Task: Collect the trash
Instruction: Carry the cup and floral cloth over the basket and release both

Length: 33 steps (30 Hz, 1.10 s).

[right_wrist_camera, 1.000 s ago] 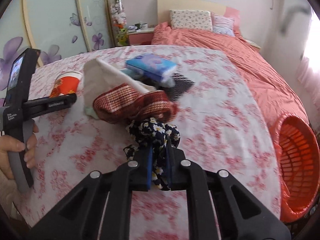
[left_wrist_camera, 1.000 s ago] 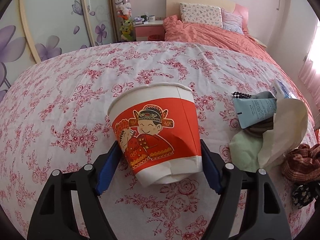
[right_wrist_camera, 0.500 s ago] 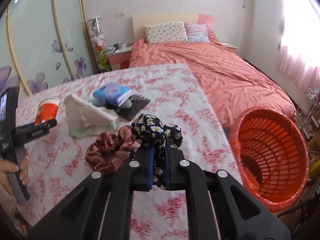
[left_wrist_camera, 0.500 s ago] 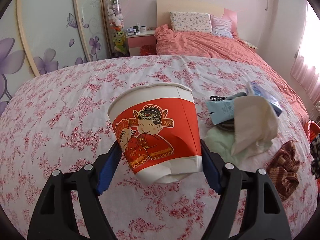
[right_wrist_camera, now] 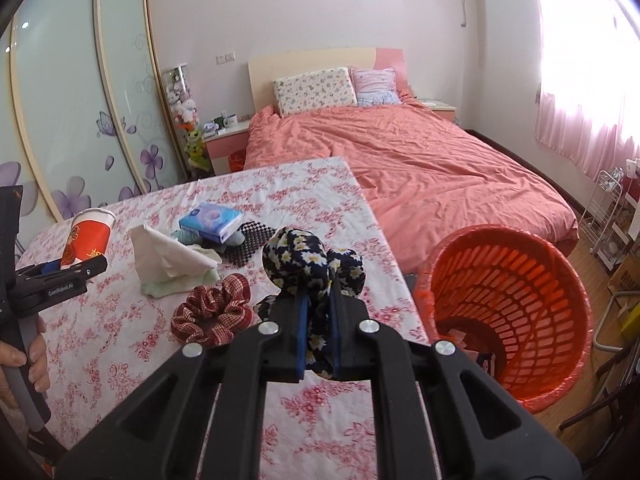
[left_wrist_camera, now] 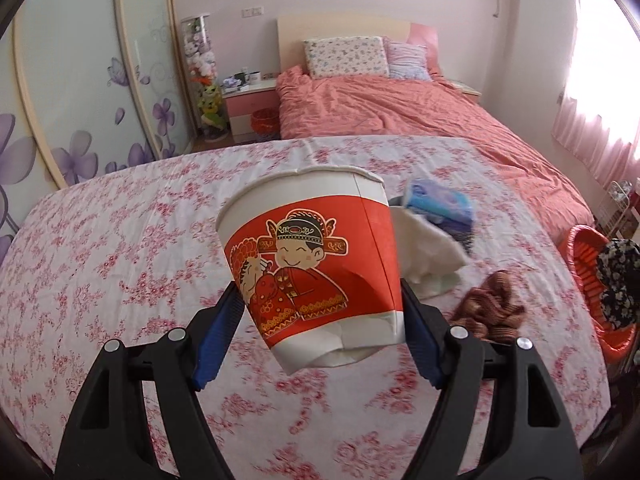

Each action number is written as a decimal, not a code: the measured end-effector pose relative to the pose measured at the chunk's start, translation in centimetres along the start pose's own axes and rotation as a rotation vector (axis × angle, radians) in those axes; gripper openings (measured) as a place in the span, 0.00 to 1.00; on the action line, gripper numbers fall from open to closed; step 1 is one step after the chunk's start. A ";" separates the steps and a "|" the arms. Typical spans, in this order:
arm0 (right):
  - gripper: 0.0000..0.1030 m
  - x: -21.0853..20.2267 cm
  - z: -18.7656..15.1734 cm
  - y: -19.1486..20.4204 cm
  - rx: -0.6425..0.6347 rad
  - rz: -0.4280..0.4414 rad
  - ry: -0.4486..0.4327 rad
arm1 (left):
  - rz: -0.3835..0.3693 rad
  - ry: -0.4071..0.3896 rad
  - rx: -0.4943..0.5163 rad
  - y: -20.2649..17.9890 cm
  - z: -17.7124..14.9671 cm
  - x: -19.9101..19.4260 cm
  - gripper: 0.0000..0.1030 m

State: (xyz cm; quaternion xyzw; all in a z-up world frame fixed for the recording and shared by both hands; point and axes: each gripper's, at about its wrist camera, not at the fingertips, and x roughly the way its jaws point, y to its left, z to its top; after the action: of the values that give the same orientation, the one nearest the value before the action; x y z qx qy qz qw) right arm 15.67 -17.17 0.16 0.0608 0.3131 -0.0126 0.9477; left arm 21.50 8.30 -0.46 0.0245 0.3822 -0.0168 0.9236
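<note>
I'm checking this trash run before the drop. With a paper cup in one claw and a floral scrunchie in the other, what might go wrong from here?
1. The paper cup is already creased near its base between the left claw pads; more squeeze may crush it or let it slip.
2. The floral scrunchie in the right claw is not yet over the orange basket; released early, it would likely fall outside.

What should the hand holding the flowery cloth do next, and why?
Probably carry it a little further right, over the orange basket, before letting go. The right gripper is shut on the dark flowery cloth, which hangs above the table's edge and is not yet over the basket's open mouth.
</note>
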 end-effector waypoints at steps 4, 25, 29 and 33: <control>0.10 -1.3 0.0 -1.3 0.023 -0.015 -0.023 | -0.042 -0.022 0.039 -2.4 0.1 -1.4 0.73; 0.10 -4.5 -0.7 -13.6 0.200 -0.190 -0.104 | -0.363 -0.065 0.217 -18.1 -0.5 -4.4 0.73; 0.10 -4.4 -1.1 -15.8 0.225 -0.205 -0.105 | -0.417 -0.044 0.253 -21.1 -0.5 -3.4 0.73; 0.11 -4.0 -1.4 -18.0 0.257 -0.210 -0.103 | -0.465 -0.022 0.278 -24.0 -0.8 -2.4 0.73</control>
State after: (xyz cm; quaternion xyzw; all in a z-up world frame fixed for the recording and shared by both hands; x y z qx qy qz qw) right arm 10.53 -34.91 -0.50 0.1475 0.2644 -0.1547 0.9404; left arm 18.04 -15.57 -0.14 0.0623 0.3613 -0.2813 0.8868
